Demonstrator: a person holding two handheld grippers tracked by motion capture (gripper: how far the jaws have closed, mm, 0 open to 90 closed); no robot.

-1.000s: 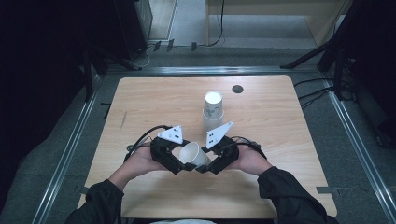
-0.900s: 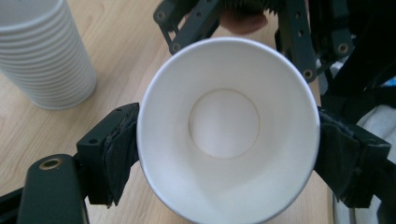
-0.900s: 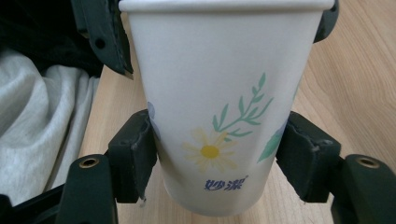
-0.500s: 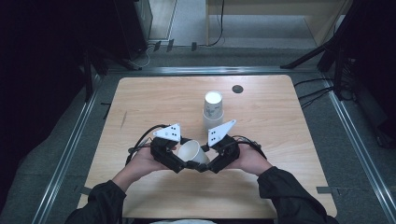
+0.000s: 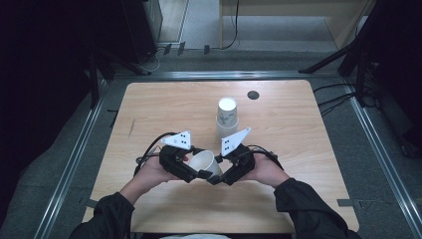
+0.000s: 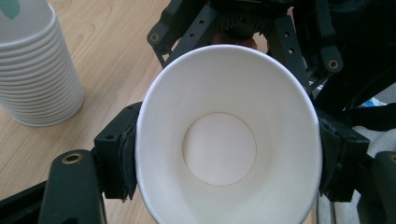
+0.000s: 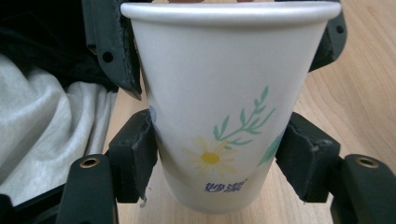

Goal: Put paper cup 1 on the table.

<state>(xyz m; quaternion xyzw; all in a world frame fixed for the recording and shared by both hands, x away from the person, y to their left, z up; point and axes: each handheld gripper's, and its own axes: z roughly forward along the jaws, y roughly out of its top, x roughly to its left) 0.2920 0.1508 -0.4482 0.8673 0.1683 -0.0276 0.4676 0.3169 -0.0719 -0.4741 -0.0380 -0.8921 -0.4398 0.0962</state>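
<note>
Cup: one white paper cup (image 5: 205, 162) lies on its side in mid-air over the near edge of the desk (image 5: 149, 104), caught between both tools.
Left tool: the left tool (image 6: 229, 154) has just been closing, and its pads now squeeze the cup near the rim, mouth facing its camera.
Right tool: the right tool (image 7: 219, 163) is clamped on the lower wall, by the daisy print.
Stack: the stack of cups (image 5: 227, 118) stands upside down farther back, well apart.
Risk, crush: two grips on a thin wall; harder pressure may buckle it.
Risk, tear: pulling the hands apart could deform the rim.
Risk, drop: if one tool lets go early, the cup may tilt and slip.
</note>
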